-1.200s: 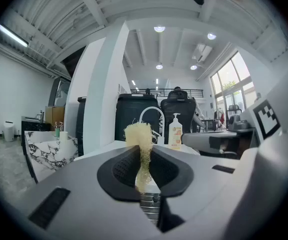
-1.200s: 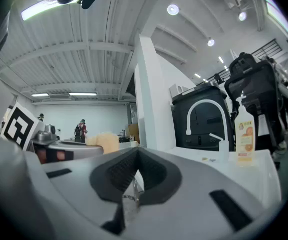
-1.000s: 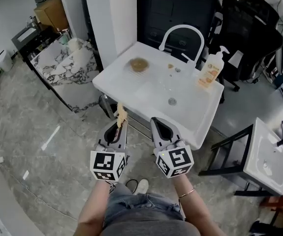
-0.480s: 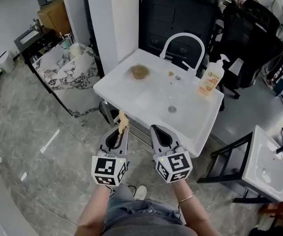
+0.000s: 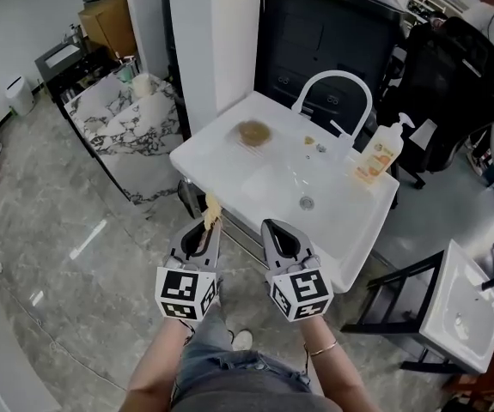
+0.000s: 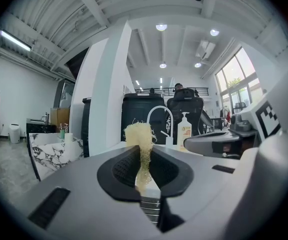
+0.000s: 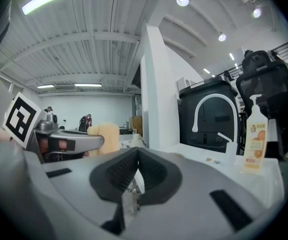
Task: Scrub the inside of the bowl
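Observation:
My left gripper (image 5: 207, 228) (image 6: 142, 159) is shut on a pale yellow fibrous scrubber (image 5: 211, 209) (image 6: 139, 143) whose tuft sticks out past the jaw tips. Beside it my right gripper (image 5: 276, 230) (image 7: 135, 159) is shut with nothing in it. Both hang in the air in front of the white sink (image 5: 229, 157), short of its near edge. A small brownish bowl (image 5: 253, 132) sits on the sink's far left counter. I cannot make out what lies in the basin around the drain (image 5: 307, 202).
A white arched faucet (image 5: 332, 93) and an orange soap pump bottle (image 5: 378, 160) stand at the sink's back right. A marble-topped table (image 5: 131, 127) is at the left, black chairs (image 5: 466, 84) behind, and a second white stand (image 5: 461, 290) at the right.
The view has drifted nearer to the sink, which now sits a little lower and to the right. Both grippers keep the same pose, the scrubber still held.

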{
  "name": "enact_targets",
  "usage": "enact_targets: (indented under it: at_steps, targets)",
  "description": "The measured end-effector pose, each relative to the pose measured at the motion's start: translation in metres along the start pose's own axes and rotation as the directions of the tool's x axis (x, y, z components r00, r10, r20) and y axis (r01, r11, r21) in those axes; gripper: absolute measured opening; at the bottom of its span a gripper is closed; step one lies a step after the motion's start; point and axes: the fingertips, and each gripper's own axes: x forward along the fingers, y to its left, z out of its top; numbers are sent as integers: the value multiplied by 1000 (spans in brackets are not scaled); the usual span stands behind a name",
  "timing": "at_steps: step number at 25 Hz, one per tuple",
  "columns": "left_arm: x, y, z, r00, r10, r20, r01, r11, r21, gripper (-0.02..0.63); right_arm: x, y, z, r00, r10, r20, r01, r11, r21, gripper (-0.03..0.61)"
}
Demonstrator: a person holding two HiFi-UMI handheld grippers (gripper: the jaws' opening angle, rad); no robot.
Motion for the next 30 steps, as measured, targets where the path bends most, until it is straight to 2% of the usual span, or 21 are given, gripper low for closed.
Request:
enact_targets:
  at_steps: [9,16,30]
  targets:
    - [60,41,-1,999,-34,2,34,999,-12,46,65,-23,0,1000,-16,-25,16,1000,-7,11]
    - [113,91,-3,999,-52,-15,52,998,-33,46,135,-39,-2,997,-28,-72,26,999,-20,11]
    - [206,150,-6,986,-159,-57,158,987,-19,46,235,-78,-20,974,-127,-188,121,992,-46,11]
